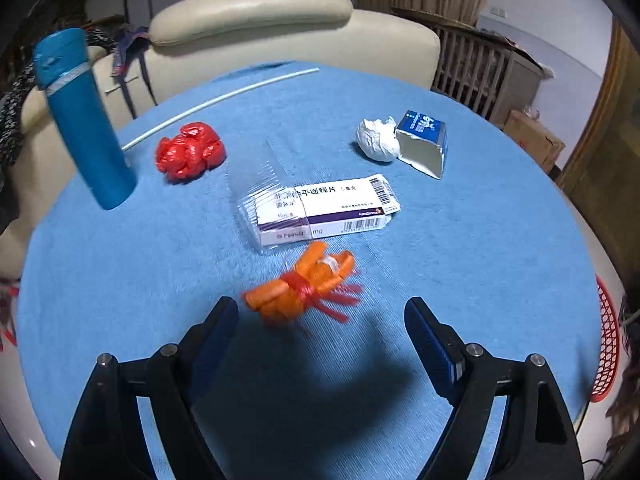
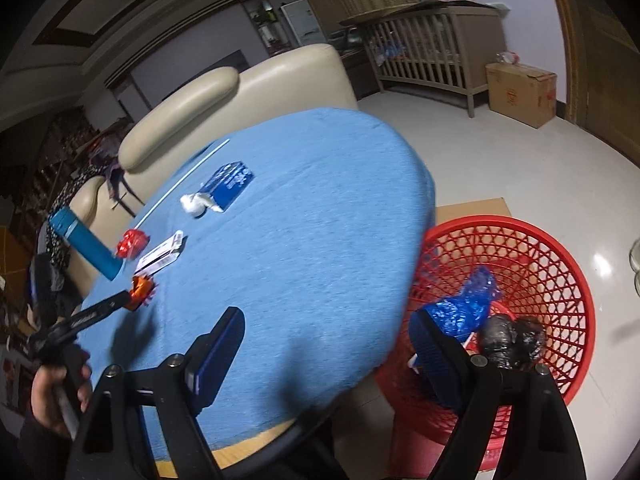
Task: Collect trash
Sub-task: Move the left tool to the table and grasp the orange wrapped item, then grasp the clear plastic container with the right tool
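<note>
**Five scraps on the cloth, two in the basket**

We are counting five pieces of trash lying on the blue tablecloth [image 1: 480,260]: one orange bundle [image 1: 302,288], one red wad [image 1: 190,151], one medicine box [image 1: 324,210] partly under a clear wrapper, one white paper ball [image 1: 377,139] and one torn blue carton [image 1: 424,142]. One blue tumbler [image 1: 82,118] is standing there too. We are holding the left gripper [image 1: 322,316] wide open just short of the orange bundle, touching nothing. The right gripper [image 2: 328,332] is gaping empty beside the red basket [image 2: 560,264], which is holding one blue bag [image 2: 464,308] and one black bag [image 2: 512,340].

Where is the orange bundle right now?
In the left wrist view, the orange bundle lies on the blue tablecloth, before the open left gripper, near the medicine box.
</note>
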`<action>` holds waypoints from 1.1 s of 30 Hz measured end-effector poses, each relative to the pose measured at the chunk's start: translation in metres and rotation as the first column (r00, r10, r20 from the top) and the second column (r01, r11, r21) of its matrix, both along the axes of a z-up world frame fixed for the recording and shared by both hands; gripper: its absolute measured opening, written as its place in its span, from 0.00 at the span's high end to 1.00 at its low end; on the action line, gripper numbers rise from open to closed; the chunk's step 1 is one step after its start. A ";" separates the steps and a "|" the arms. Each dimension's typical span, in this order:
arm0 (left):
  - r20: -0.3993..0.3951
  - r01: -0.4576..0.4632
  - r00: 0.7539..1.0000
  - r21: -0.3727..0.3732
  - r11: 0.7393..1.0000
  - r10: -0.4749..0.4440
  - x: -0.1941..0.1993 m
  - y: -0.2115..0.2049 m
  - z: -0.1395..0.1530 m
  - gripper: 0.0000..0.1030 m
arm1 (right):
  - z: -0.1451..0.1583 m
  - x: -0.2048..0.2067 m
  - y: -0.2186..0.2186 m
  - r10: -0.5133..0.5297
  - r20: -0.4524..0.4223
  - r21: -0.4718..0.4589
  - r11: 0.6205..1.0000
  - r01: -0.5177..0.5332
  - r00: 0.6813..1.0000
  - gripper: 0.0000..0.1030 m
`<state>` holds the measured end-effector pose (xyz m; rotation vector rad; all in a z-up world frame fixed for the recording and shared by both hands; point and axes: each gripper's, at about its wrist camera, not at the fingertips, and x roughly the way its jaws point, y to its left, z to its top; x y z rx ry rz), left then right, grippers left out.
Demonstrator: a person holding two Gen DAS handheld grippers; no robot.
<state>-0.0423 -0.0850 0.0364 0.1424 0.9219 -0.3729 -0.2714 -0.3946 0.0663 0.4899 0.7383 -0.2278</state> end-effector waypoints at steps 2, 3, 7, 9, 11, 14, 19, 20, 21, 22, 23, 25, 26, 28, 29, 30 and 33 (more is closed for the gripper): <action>-0.016 0.017 1.000 0.022 1.000 -0.016 0.011 -0.002 -0.009 0.17 | 0.000 0.002 0.005 0.010 -0.008 -0.003 1.000 -0.010 1.000 0.16; -0.019 0.011 1.000 0.029 1.000 -0.011 0.016 -0.001 -0.012 0.17 | 0.001 0.004 0.007 0.013 -0.009 -0.004 1.000 -0.013 1.000 0.16; -0.022 -0.012 1.000 0.018 1.000 0.012 0.025 0.004 -0.018 0.26 | 0.003 0.007 0.011 0.027 -0.013 -0.018 0.999 -0.028 1.000 0.16; -0.058 -0.026 0.998 0.010 1.000 0.026 0.034 0.007 -0.023 0.60 | 0.003 0.011 0.014 0.037 -0.019 -0.022 0.999 -0.037 0.999 0.16; -0.071 -0.050 0.996 -0.031 0.998 0.048 0.034 0.015 -0.025 0.62 | 0.004 0.018 0.019 0.053 -0.021 -0.023 0.998 -0.054 0.998 0.16; -0.070 -0.066 0.996 -0.041 0.997 0.063 0.025 0.023 -0.024 0.62 | 0.007 0.028 0.028 0.087 -0.013 -0.034 0.996 -0.087 0.996 0.16; -0.044 -0.131 0.991 -0.053 0.990 0.128 0.000 0.046 -0.017 0.62 | 0.012 0.055 0.049 0.160 -0.005 -0.043 0.986 -0.160 0.987 0.16; -0.037 -0.146 0.989 -0.050 0.988 0.144 -0.005 0.051 -0.016 0.62 | 0.013 0.063 0.056 0.182 -0.002 -0.044 0.982 -0.182 0.983 0.16; -0.034 -0.160 0.987 -0.047 0.986 0.158 -0.007 0.054 -0.015 0.62 | 0.014 0.069 0.062 0.198 0.000 -0.043 0.979 -0.198 0.980 0.16; -0.033 -0.174 0.984 -0.044 0.984 0.172 -0.008 0.056 -0.014 0.62 | 0.014 0.079 0.070 0.223 0.001 -0.037 0.974 -0.223 0.975 0.16; -0.032 -0.189 0.982 -0.039 0.981 0.187 -0.011 0.061 -0.014 0.62 | 0.014 0.086 0.076 0.239 0.001 -0.034 0.971 -0.239 0.971 0.16; -0.033 -0.224 0.974 -0.037 0.974 0.223 -0.017 0.071 -0.015 0.62 | 0.016 0.103 0.094 0.299 0.013 -0.014 0.954 -0.299 0.954 0.16; -0.033 -0.233 0.972 -0.040 0.972 0.232 -0.020 0.076 -0.016 0.62 | 0.016 0.112 0.103 0.327 0.020 -0.007 0.945 -0.327 0.945 0.16; -0.028 -0.254 0.967 -0.032 0.967 0.253 -0.024 0.081 -0.017 0.62 | 0.020 0.128 0.124 0.372 0.024 -0.024 0.928 -0.372 0.928 0.16; -0.028 -0.266 0.964 -0.036 0.963 0.265 -0.026 0.085 -0.018 0.62 | 0.022 0.137 0.134 0.396 0.026 -0.038 0.918 -0.395 0.918 0.16; -0.031 -0.272 0.962 -0.041 0.961 0.271 -0.027 0.087 -0.018 0.62 | 0.024 0.145 0.144 0.416 0.027 -0.055 0.909 -0.414 0.909 0.16; -0.032 -0.296 0.955 -0.050 0.954 0.295 -0.031 0.096 -0.019 0.62 | 0.030 0.168 0.178 0.469 0.024 -0.123 0.878 -0.462 0.883 0.16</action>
